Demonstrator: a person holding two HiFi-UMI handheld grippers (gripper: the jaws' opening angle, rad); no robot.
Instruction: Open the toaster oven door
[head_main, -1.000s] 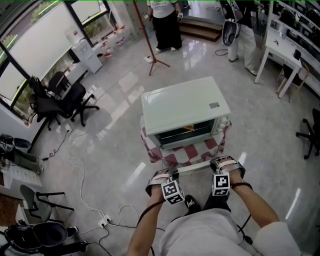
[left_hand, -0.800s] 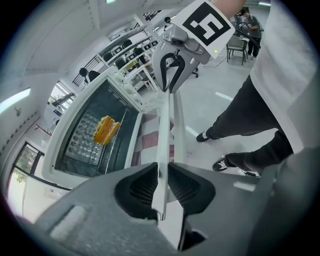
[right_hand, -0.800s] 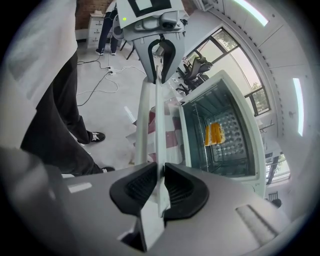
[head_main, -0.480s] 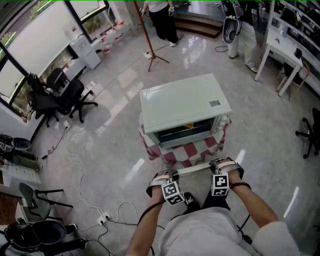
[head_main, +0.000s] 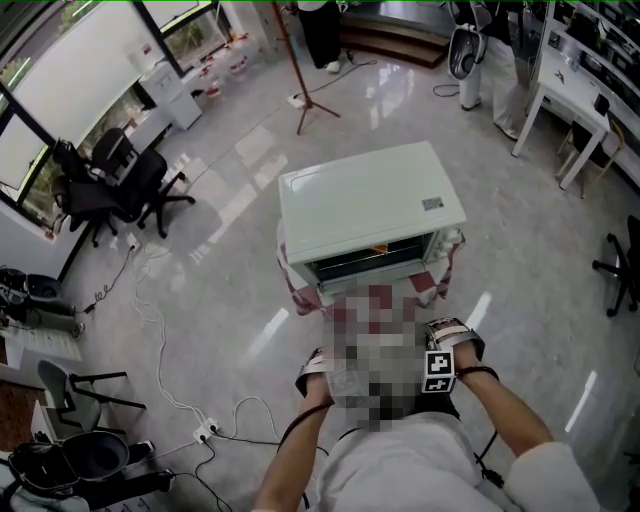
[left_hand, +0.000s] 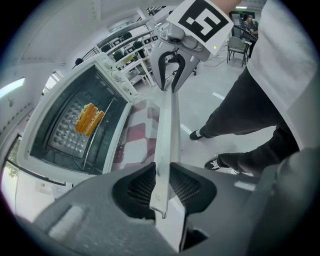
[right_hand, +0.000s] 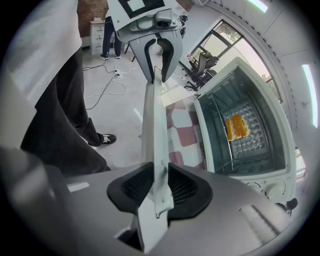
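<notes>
A pale green toaster oven (head_main: 370, 205) sits on a checked-cloth bench (head_main: 296, 288), its open mouth facing the person. Its door handle (left_hand: 166, 140) lies crosswise, left to right. The left gripper (left_hand: 164, 186) and right gripper (right_hand: 158, 186) jaws have just been opening and loosely flank the handle.

White top (head_main: 400, 465), dark trousers (left_hand: 250, 115), black shoes (left_hand: 197, 134) w/ white soles. Right tool (right_hand: 160, 187): grey body, black ribbed pads (right_hand: 182, 187), b&w marker cube (head_main: 438, 366). Left tool (left_hand: 162, 185): same build. Pale straps (head_main: 450, 326) across hands; thin black cable (head_main: 487, 455) by right forearm.
</notes>
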